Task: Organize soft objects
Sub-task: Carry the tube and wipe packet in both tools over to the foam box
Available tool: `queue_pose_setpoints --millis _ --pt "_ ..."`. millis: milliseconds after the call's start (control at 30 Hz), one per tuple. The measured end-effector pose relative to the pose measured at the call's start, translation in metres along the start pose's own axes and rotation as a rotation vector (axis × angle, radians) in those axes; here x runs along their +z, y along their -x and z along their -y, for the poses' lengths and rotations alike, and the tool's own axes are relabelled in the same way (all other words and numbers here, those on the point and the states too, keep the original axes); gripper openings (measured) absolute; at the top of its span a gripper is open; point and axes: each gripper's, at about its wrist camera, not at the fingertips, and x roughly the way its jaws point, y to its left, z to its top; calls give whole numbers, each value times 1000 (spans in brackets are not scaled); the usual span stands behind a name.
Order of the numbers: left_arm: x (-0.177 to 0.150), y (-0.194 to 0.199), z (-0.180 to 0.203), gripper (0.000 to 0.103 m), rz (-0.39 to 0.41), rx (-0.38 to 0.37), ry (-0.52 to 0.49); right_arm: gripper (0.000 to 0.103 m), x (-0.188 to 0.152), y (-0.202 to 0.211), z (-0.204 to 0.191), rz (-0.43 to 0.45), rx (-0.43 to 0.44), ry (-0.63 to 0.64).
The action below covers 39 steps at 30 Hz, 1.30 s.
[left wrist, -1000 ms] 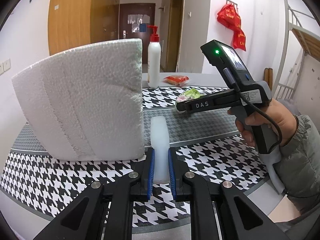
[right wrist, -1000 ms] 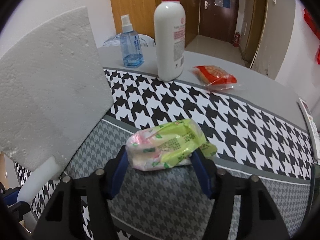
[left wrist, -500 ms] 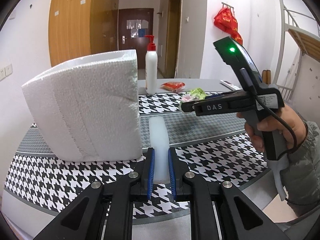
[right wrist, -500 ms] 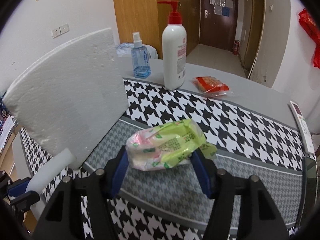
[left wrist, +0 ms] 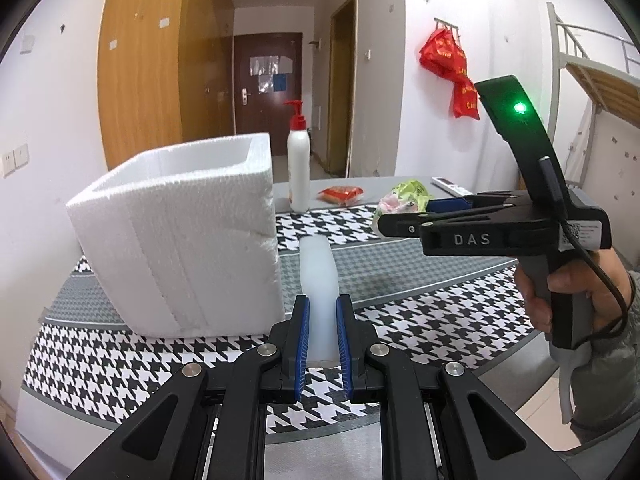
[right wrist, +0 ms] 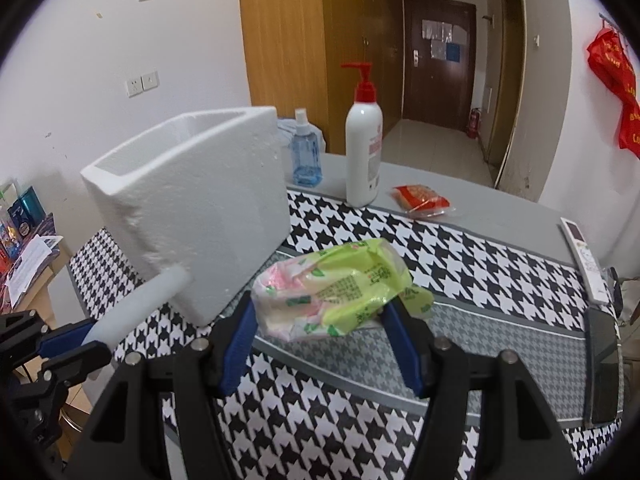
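My left gripper (left wrist: 322, 312) is shut on a white foam strip (left wrist: 319, 280) that sticks out forward, held above the table just right of a white foam box (left wrist: 180, 240). In the right wrist view that strip (right wrist: 140, 304) and the left gripper (right wrist: 66, 346) show at the lower left, beside the foam box (right wrist: 192, 216). My right gripper (right wrist: 320, 316) is shut on a green and pink soft packet (right wrist: 332, 284), lifted over the checked tablecloth. From the left wrist view the right gripper (left wrist: 404, 216) hangs at the right with the packet (left wrist: 404, 196) at its tip, a hand (left wrist: 568, 292) on its handle.
A red-pump white bottle (right wrist: 364, 144), a blue spray bottle (right wrist: 306, 156) and a red snack packet (right wrist: 420, 198) stand at the table's far side. A remote (right wrist: 584, 256) lies at the right edge. A low shelf with papers (right wrist: 24, 256) is left of the table.
Both grippers have risen and pulled back from the table with their loads. The foam box's open top has come into view in both cameras.
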Motion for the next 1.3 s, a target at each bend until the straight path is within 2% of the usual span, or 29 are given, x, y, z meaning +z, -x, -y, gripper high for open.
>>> queue_pose_setpoints --millis 467,733,1300 --pt "23 29 7 15 104 -44 -53 67 -1 50 -4 143 -10 -17" --pt "39 36 -2 15 160 -60 -67 67 1 62 -8 201 -14 -31" --pt "58 51 -32 15 248 -5 -45 67 14 73 -35 271 11 -25"
